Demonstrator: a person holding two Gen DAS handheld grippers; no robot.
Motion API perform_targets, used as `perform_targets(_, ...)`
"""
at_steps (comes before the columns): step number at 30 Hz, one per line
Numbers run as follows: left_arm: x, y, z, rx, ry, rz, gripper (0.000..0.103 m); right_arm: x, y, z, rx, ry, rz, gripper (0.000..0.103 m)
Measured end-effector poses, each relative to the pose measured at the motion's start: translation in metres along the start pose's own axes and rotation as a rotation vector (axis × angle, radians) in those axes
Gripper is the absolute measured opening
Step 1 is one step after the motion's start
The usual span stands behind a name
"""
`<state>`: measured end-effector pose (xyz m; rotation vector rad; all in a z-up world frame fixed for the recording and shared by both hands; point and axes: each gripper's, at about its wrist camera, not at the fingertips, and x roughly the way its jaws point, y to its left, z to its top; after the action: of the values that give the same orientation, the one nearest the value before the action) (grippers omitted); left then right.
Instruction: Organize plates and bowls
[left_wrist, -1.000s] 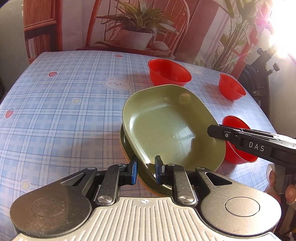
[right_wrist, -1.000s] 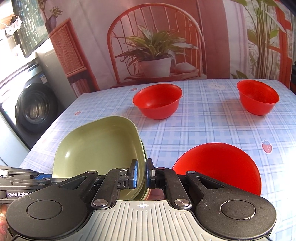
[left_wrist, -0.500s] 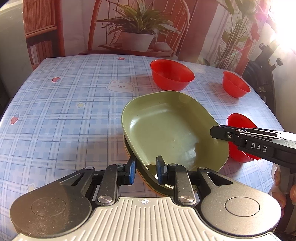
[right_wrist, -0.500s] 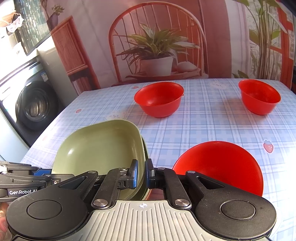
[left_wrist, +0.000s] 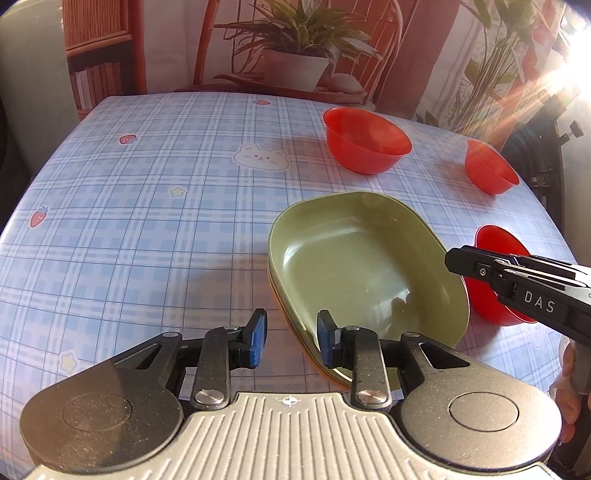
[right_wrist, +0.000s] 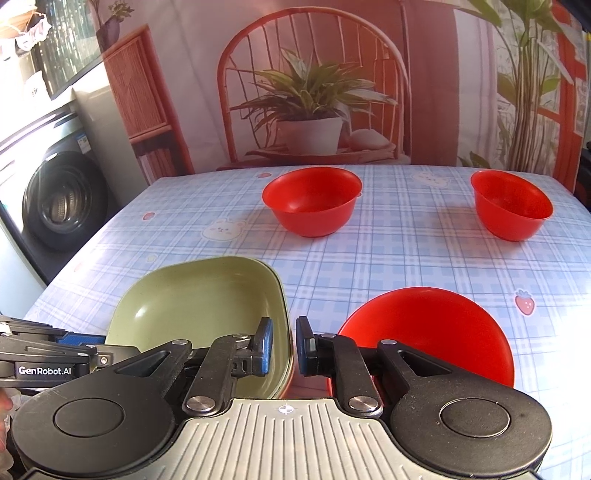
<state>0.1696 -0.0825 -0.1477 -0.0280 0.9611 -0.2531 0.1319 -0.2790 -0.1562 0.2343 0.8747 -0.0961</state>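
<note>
A green plate lies nested on another plate on the table; it also shows in the right wrist view. My left gripper is open at the stack's near-left rim, holding nothing. My right gripper is open, its jaws either side of the stack's right rim; it shows from the side in the left wrist view. Three red bowls stand on the table: a near one, a far middle one and a far right one.
The table has a blue checked cloth. A chair with a potted plant stands behind the far edge. A washing machine stands left of the table.
Both grippers have opened and let go of the green plate's rim. The plate has settled flat onto the one beneath. The left gripper has drawn back a little.
</note>
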Motion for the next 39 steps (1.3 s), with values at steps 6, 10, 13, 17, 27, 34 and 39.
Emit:
perform_targets(6,0.003,0.001,-0.001,-0.013,0.009,-0.005,0.033,0.005,0.0,-0.003,-0.007,0.025,-0.014,0.015)
perform_targets(10,0.004,0.002,-0.001,-0.019,0.015,-0.006,0.034,0.006,-0.002,-0.004,-0.006,0.031,-0.02,0.015)
perform_targets(13,0.003,0.003,-0.001,-0.023,0.017,-0.008,0.034,0.007,-0.003,-0.004,0.0,0.033,-0.022,0.015)
perform_targets(17,0.002,0.002,0.001,-0.018,0.011,0.001,0.035,0.003,-0.004,-0.004,0.012,0.016,0.0,0.015)
perform_targets(27,-0.021,0.005,0.019,-0.007,-0.107,0.016,0.039,-0.014,-0.017,0.008,0.063,-0.072,-0.023,0.016)
perform_targets(34,-0.043,0.022,0.055,0.003,-0.213,0.04,0.039,-0.035,-0.056,0.025,0.157,-0.165,-0.108,0.018)
perform_targets(39,-0.054,0.038,0.08,-0.008,-0.267,0.029,0.039,-0.042,-0.085,0.032,0.233,-0.205,-0.154,0.018)
